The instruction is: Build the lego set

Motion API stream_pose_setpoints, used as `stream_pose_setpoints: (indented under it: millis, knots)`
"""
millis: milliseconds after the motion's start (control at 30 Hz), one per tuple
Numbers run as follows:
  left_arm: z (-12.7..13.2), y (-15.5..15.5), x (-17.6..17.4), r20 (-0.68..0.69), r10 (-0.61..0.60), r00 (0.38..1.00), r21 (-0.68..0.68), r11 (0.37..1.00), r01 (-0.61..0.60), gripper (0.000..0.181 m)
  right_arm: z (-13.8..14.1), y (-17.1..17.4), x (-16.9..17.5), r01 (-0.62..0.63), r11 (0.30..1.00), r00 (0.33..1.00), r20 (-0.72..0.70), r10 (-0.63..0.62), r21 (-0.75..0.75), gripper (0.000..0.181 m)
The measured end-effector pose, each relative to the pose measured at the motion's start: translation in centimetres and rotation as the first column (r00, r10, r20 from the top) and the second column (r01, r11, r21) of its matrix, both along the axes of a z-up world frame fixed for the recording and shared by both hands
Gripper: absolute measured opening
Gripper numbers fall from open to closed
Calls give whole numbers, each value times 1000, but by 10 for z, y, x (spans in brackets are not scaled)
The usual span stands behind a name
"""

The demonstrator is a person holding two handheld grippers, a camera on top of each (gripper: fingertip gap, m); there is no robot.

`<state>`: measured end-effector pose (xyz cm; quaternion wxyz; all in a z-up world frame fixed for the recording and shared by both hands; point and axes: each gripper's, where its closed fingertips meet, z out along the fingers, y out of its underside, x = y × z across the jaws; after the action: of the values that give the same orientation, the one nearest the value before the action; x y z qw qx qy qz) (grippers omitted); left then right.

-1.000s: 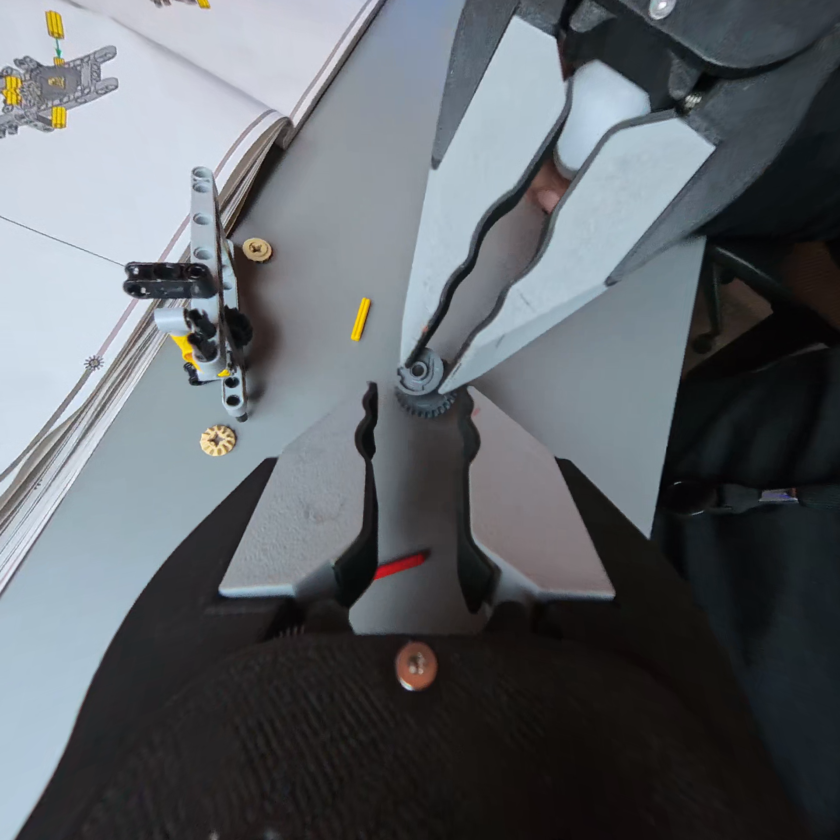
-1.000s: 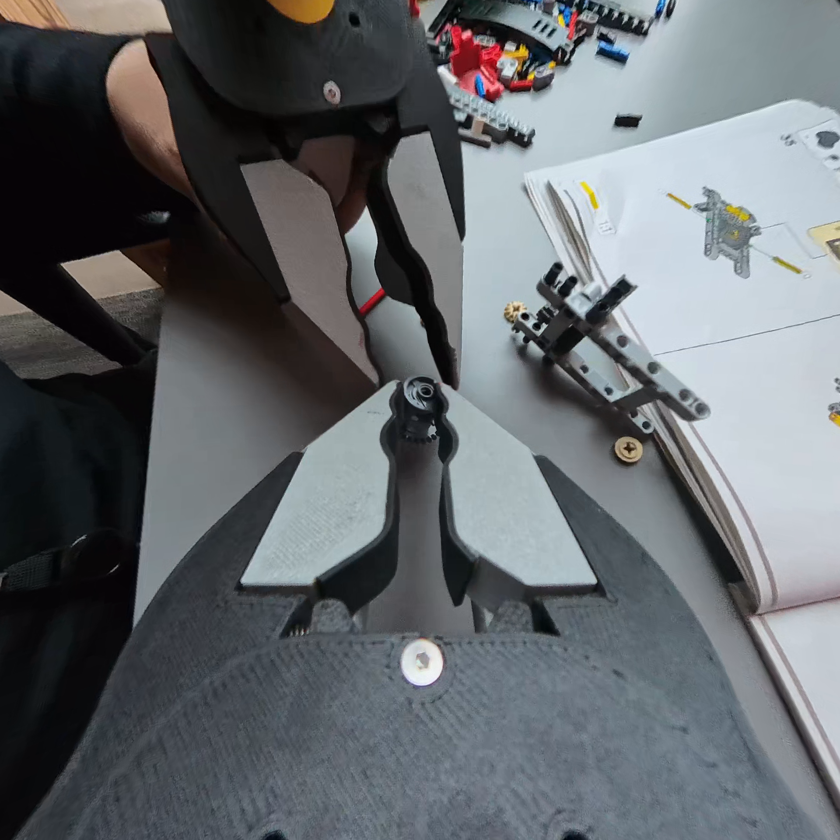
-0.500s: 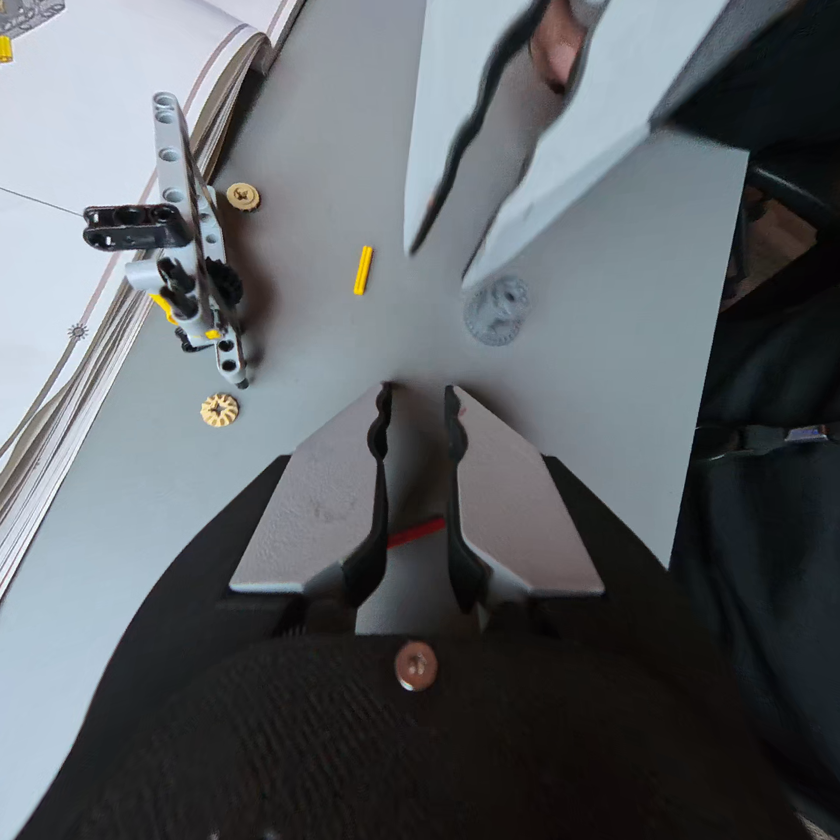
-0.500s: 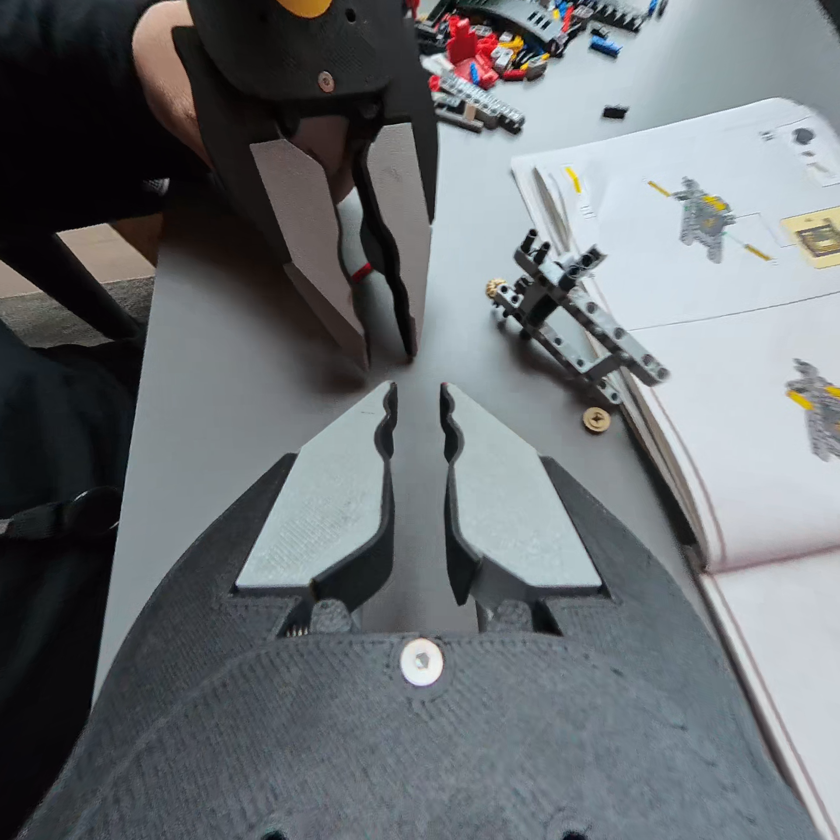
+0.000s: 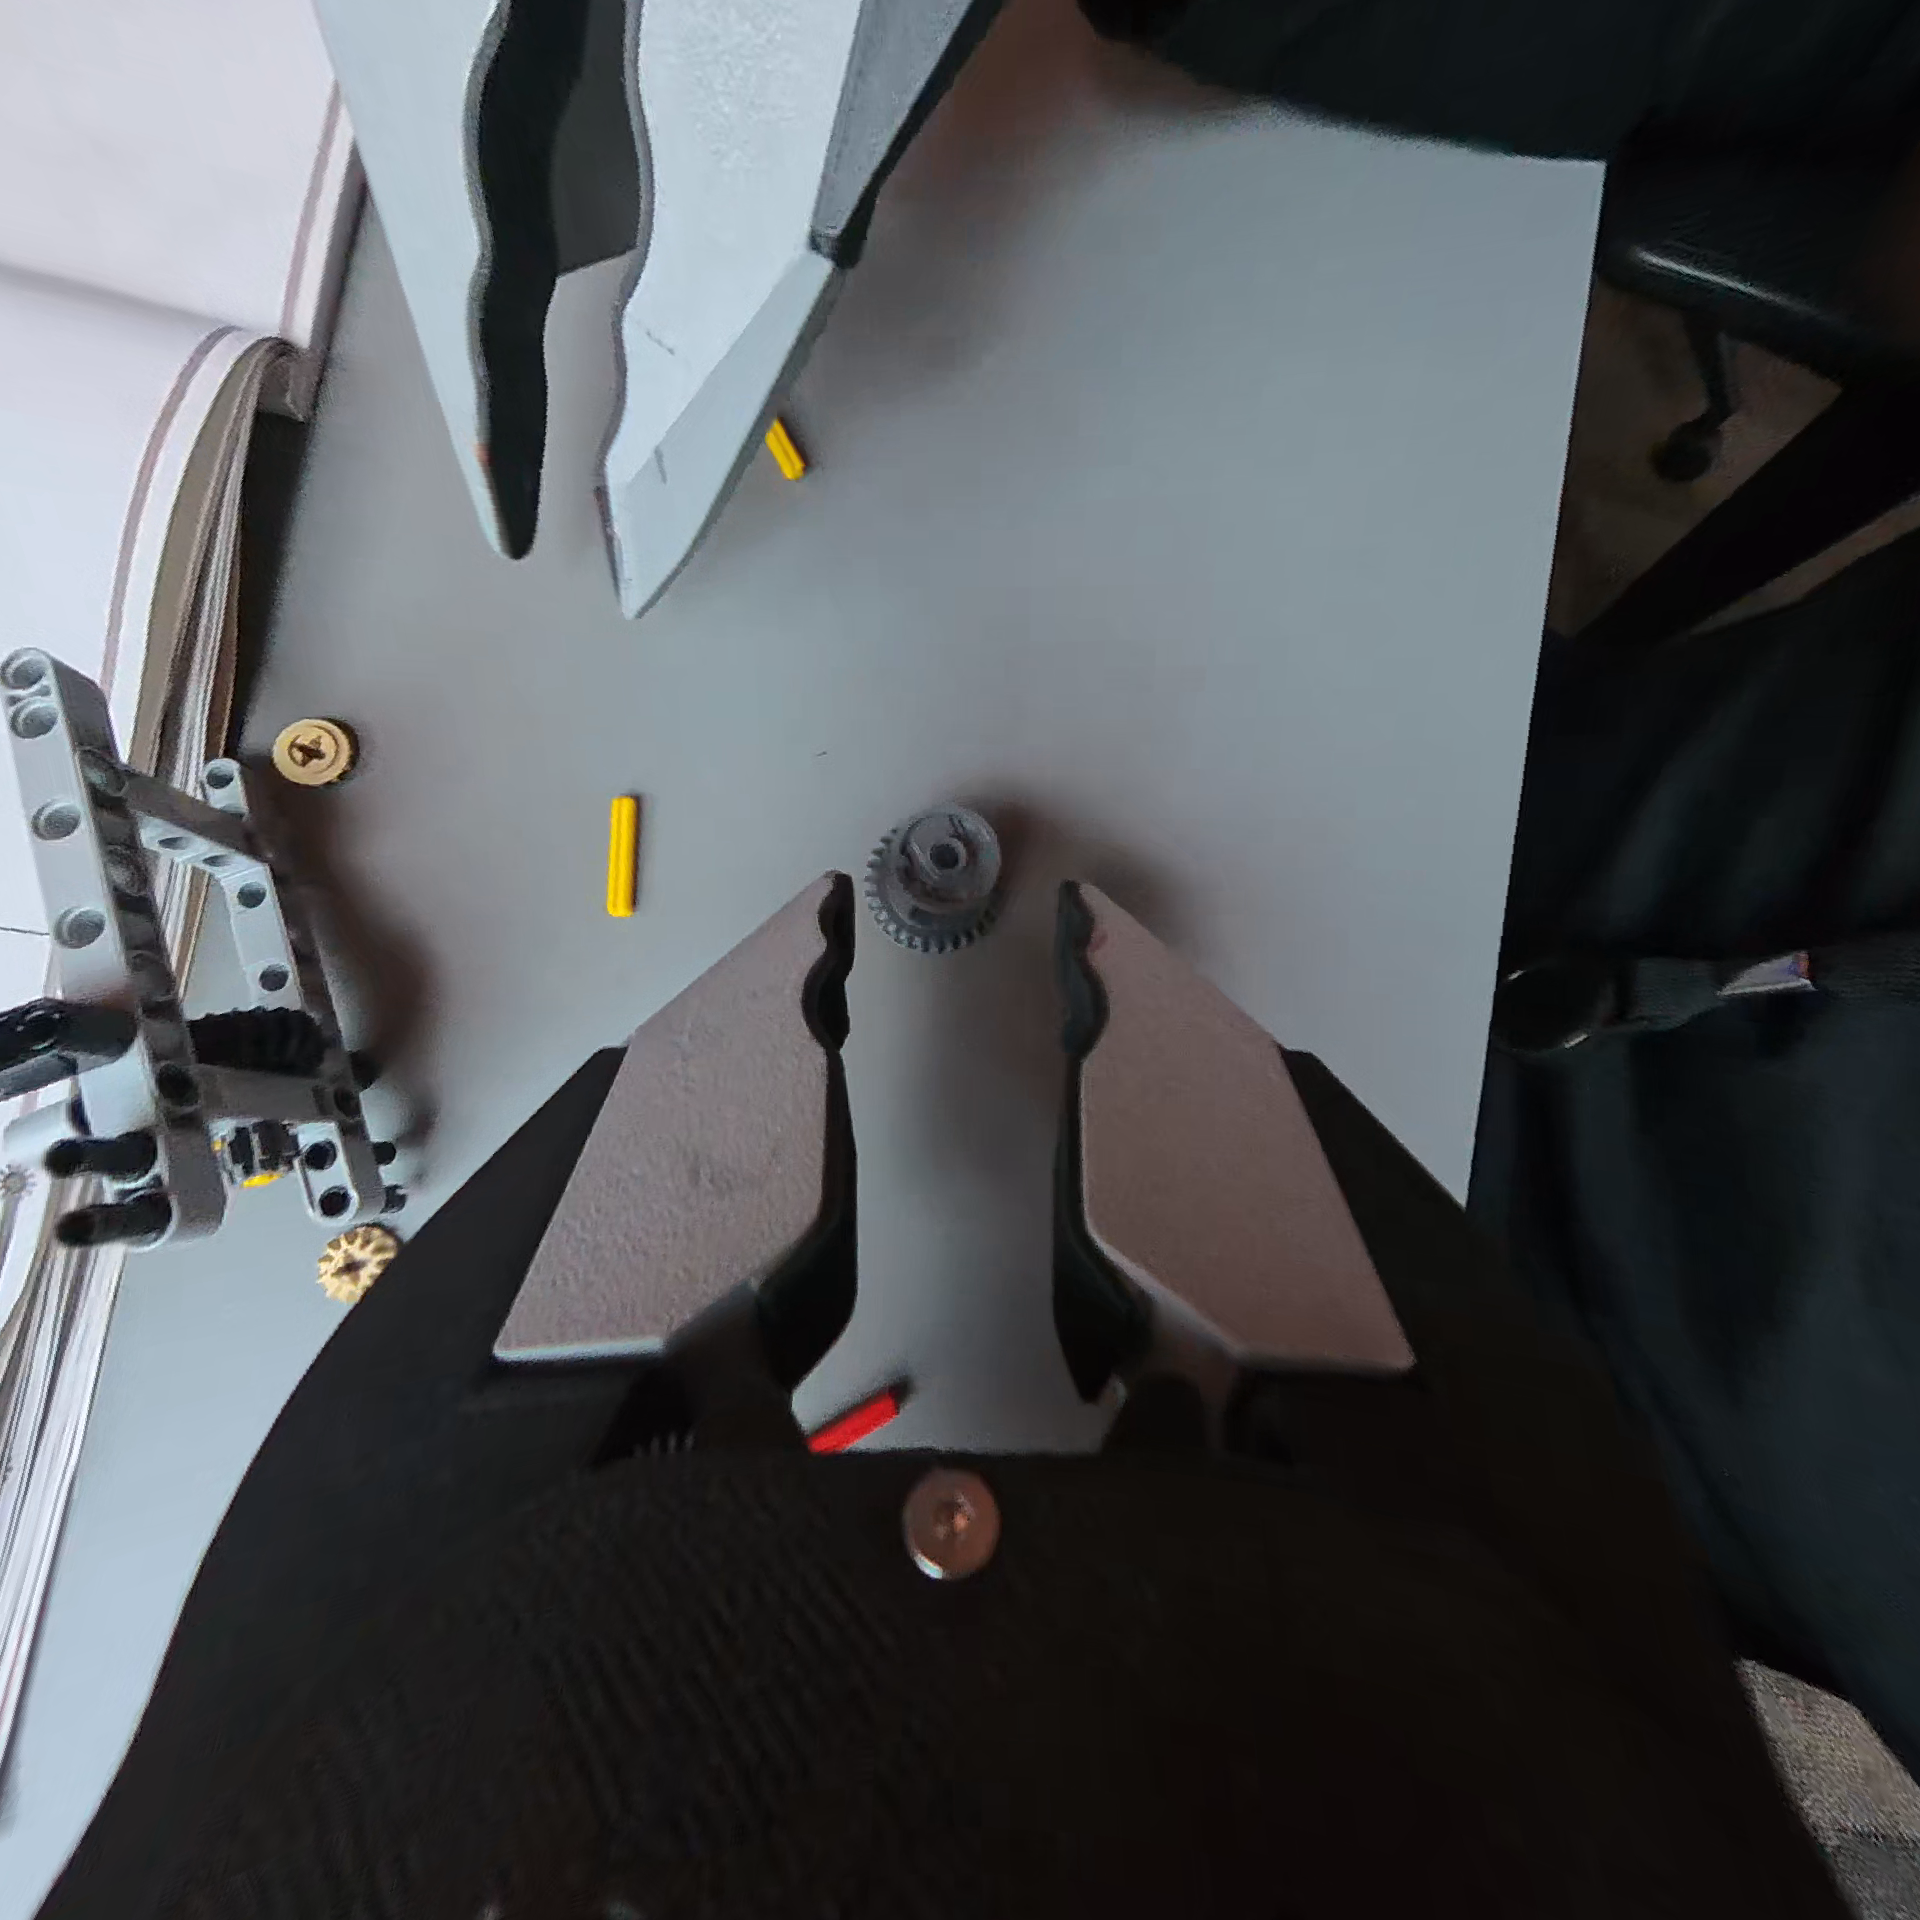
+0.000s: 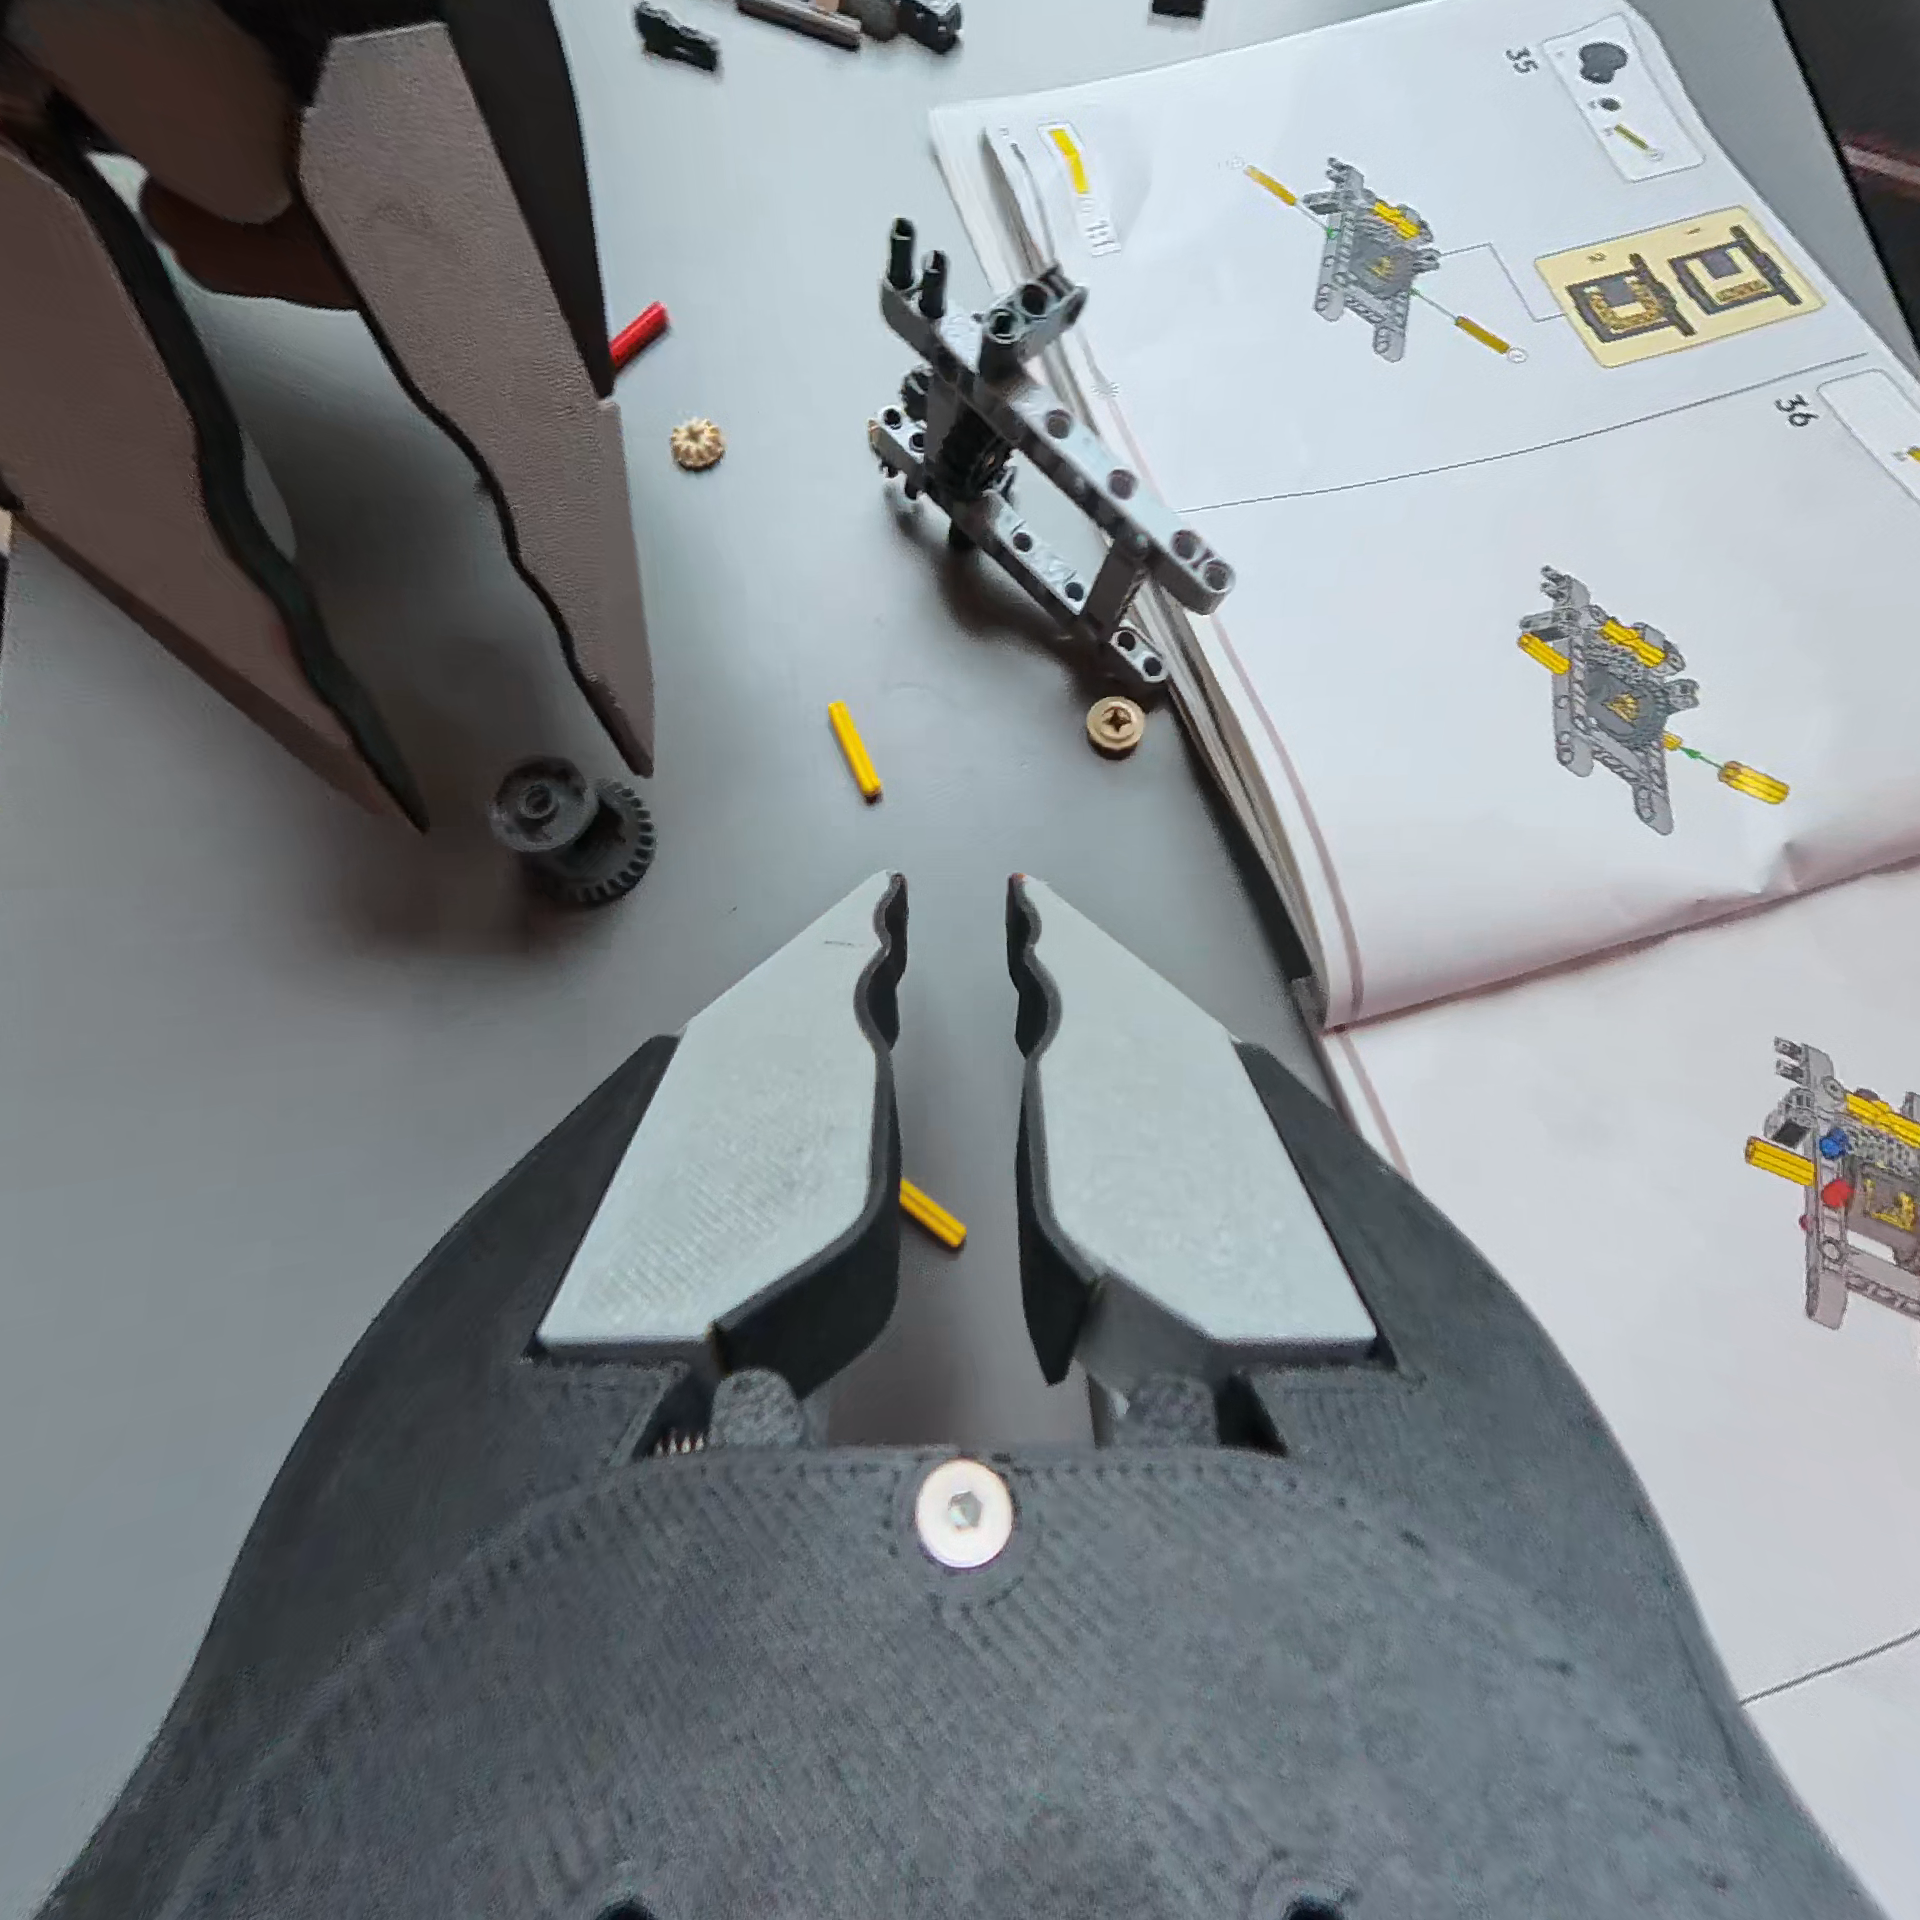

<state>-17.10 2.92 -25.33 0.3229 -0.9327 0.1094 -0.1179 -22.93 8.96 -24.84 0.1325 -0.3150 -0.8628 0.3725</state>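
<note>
While both wide and unladen, left gripper (image 5: 951, 894) by gear (image 5: 935, 878), right gripper (image 6: 954, 883) apart.

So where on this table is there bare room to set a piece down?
Bare table runs from the dark grey gear to the far edge. Crowded: between the grey frame assembly, tan gears, yellow axle and instruction booklet.

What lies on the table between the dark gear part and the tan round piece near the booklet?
One yellow axle lies between the gear part and tan piece; both views show it.
</note>
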Motion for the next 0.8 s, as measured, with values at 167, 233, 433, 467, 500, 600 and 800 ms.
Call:
stream_pose_setpoints:
  millis: [167, 233, 433, 467, 500, 600, 800]
  knots:
    - [-4, 1, 5, 2, 11, 1000, -9, 1000, -11, 32, -6, -1, 3, -19, 999, 1000, -10, 20, 44, 12]
    - [-5, 3, 5, 6, 19, 1000, -5, 1000, -19, 29, -7, -4, 1, -20, 999, 1000, -18, 20, 43, 12]
    - [-4, 2, 2, 10, 26, 1000, 4, 1000, -26, 20, -10, -11, 10, -72, 995, 997, -18, 74, 61, 10]
    - [-3, 1, 2, 15, 25, 1000, 3, 1000, -25, 20, -10, -11, 10, -73, 995, 997, -16, 74, 61, 10]
    - [-3, 0, 1, 19, 25, 999, 2, 1000, -25, 21, -10, -11, 10, -71, 996, 997, -15, 72, 63, 10]
    - [2, -2, 1, 8, 15, 1000, 21, 1000, -15, 28, -9, -6, 7, -60, 996, 998, -33, 62, 67, 10]
    - [7, 5, 4, 0, -58, 998, 21, 998, 58, 31, -10, 5, -1, -48, 997, 998, -46, 51, 60, 10]
